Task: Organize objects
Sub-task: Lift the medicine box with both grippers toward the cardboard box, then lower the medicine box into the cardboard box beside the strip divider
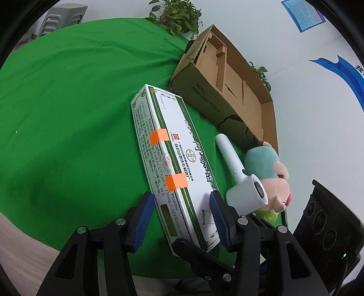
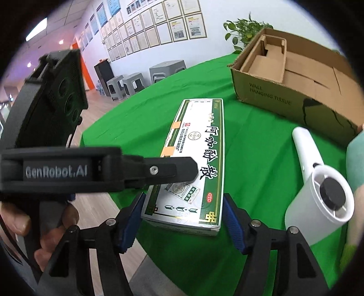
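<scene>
A long white and green medicine box (image 1: 173,164) with orange tape lies on the green cloth; it also shows in the right wrist view (image 2: 193,166). My left gripper (image 1: 182,211) is open, its blue pads on either side of the box's near end. My right gripper (image 2: 184,218) is open, its pads flanking the box's near end without clearly touching. The left gripper's body (image 2: 91,169) reaches over the box in the right wrist view. A white hair dryer (image 1: 241,177) and a plush toy (image 1: 270,173) lie right of the box.
An open cardboard box (image 1: 204,91) with inserts stands behind the medicine box, also in the right wrist view (image 2: 273,93). Potted plants (image 1: 177,16) stand at the table's far edge. Grey stools (image 2: 134,84) stand on the floor beyond the round table.
</scene>
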